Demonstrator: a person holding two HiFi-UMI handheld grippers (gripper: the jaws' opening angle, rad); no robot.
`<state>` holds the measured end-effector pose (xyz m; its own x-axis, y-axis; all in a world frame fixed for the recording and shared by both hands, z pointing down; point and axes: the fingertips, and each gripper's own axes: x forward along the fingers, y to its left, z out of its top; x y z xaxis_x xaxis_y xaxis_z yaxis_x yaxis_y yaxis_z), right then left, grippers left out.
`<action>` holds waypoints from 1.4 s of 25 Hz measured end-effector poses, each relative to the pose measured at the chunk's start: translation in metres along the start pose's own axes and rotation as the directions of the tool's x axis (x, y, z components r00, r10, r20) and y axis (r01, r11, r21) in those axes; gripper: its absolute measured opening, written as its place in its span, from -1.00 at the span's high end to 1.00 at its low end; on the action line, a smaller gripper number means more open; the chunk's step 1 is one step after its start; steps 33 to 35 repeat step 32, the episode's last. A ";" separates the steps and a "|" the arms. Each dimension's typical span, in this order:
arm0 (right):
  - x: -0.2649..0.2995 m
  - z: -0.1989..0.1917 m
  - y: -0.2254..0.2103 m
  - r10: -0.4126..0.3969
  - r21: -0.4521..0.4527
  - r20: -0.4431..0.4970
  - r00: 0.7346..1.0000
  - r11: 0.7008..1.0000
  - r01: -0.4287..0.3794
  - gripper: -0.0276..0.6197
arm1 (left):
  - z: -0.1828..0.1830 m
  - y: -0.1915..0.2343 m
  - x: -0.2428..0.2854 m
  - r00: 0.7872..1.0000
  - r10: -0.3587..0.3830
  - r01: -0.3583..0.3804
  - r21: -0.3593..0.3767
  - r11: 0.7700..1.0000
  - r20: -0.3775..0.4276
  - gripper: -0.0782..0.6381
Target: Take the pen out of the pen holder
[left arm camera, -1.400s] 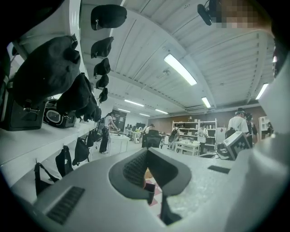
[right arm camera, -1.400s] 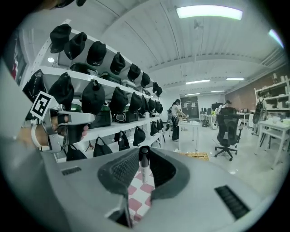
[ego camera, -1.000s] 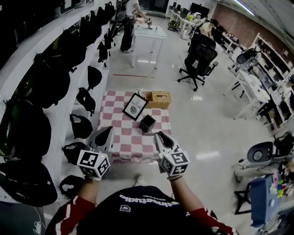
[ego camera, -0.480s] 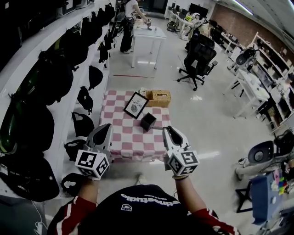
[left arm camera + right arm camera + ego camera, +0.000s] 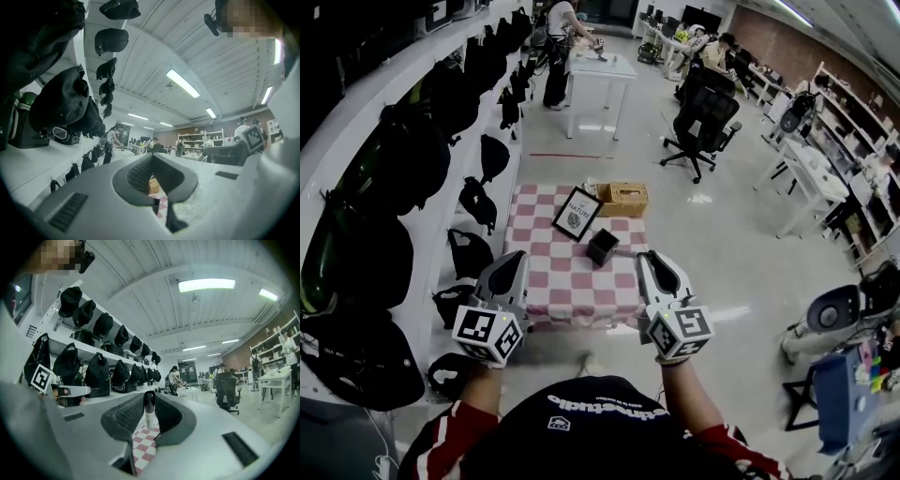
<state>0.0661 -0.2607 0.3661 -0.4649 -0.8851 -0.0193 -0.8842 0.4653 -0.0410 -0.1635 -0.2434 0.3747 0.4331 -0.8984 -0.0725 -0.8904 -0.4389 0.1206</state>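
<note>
The black square pen holder [image 5: 602,247] stands on the red-and-white checkered cloth [image 5: 567,286], with no pen showing in it. My right gripper [image 5: 649,261] is held above the cloth's right edge, right of the holder and clear of it. It is shut on a pen [image 5: 149,411], white-bodied with a black cap, pinched upright between the fingertips [image 5: 149,399]. My left gripper [image 5: 514,263] hovers over the cloth's left side. Its jaws meet at the tips with nothing between them [image 5: 152,157].
On the cloth behind the holder are a leaning framed picture [image 5: 576,214] and a wicker basket [image 5: 622,198]. Shelves of dark bags [image 5: 403,159] line the left. A white table [image 5: 602,70], a black office chair [image 5: 705,122] and people stand farther back.
My right gripper has risen and drifted right, away from the pen holder, with the pen still in it. The left gripper has shifted only slightly.
</note>
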 end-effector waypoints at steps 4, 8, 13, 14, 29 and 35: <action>-0.003 0.001 0.001 -0.004 0.001 0.001 1.000 1.000 0.004 0.68 | 0.000 -0.003 -0.002 1.000 -0.004 0.004 -0.001 1.000 0.000 0.78; -0.005 -0.002 0.003 -0.014 -0.007 -0.001 1.000 1.000 0.014 0.69 | -0.002 -0.005 -0.003 1.000 -0.010 0.010 -0.011 1.000 -0.001 0.78; -0.007 0.001 0.006 -0.008 -0.007 0.002 1.000 1.000 0.009 0.69 | 0.000 -0.008 -0.005 1.000 -0.018 0.018 -0.020 1.000 0.003 0.78; -0.008 0.001 0.007 -0.006 -0.005 0.002 1.000 1.000 0.006 0.69 | 0.000 -0.009 -0.005 1.000 -0.018 0.018 -0.017 1.000 0.003 0.78; -0.011 -0.001 0.013 0.010 -0.007 -0.003 1.000 1.000 -0.010 0.69 | -0.002 -0.016 -0.007 1.000 -0.030 0.030 -0.015 0.999 0.003 0.78; -0.012 -0.001 0.013 0.011 -0.011 -0.004 1.000 1.000 -0.011 0.69 | -0.002 -0.017 -0.008 1.000 -0.028 0.028 -0.017 0.999 0.004 0.78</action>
